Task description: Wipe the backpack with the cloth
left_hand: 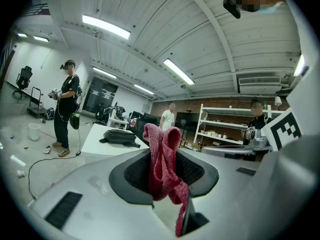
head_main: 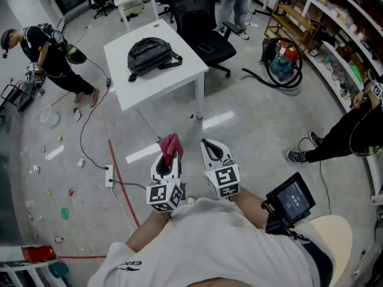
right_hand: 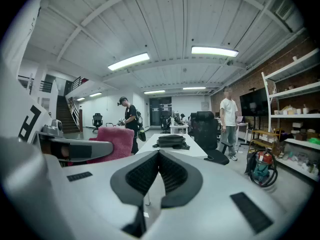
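A black backpack [head_main: 151, 55] lies on a white table [head_main: 179, 76] some way ahead of me across the floor. My left gripper [head_main: 169, 152] is shut on a pink-red cloth [head_main: 172, 143] that sticks up between its jaws. In the left gripper view the cloth [left_hand: 163, 166] hangs bunched in front of the pads, with the backpack [left_hand: 119, 136] far behind it. My right gripper [head_main: 207, 143] is beside the left one, shut and empty. The right gripper view shows its jaws closed on each other, the backpack [right_hand: 171, 141] straight ahead and the cloth [right_hand: 114, 142] at the left.
A black office chair [head_main: 206, 37] stands by the table's right side. A vacuum with a hose [head_main: 285, 64] and shelves [head_main: 344, 46] are at the right. People stand at the left [head_main: 51, 58], right [head_main: 353, 133] and back [head_main: 236, 2]. A cable [head_main: 90, 130] and red tape [head_main: 122, 184] cross the floor.
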A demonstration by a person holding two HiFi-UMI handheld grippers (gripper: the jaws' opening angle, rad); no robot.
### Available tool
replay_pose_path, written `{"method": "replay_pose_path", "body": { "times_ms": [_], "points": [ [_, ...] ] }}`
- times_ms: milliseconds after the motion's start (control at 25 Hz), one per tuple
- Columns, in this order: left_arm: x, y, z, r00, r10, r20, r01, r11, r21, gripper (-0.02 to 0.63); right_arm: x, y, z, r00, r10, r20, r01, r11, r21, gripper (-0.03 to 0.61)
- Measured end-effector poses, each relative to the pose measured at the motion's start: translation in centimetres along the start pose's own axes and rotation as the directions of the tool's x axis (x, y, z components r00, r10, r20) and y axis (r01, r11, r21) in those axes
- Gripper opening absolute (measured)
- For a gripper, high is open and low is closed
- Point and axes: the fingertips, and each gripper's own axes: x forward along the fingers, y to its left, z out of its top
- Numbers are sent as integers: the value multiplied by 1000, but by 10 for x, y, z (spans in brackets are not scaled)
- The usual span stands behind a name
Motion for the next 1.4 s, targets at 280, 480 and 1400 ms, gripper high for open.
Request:
{"method": "replay_pose_path", "body": {
  "times_ms": [280, 480, 1400],
  "points": [
    [-4, 12, 1, 1000, -1, -4, 1, 1000, -13, 120, 3, 11, 2, 1000, 10, 9, -10, 1000, -3, 3],
    [-8, 33, 2, 1000, -4, -4, 4, 1000, -16, 120, 14, 26, 2, 1000, -4, 11, 4, 1000, 4, 3],
    [2, 102, 3, 997, 69, -18, -70, 996, -54, 120, 77, 55, 5, 999, 43, -5, -42, 999, 3, 3]
  ]
}}
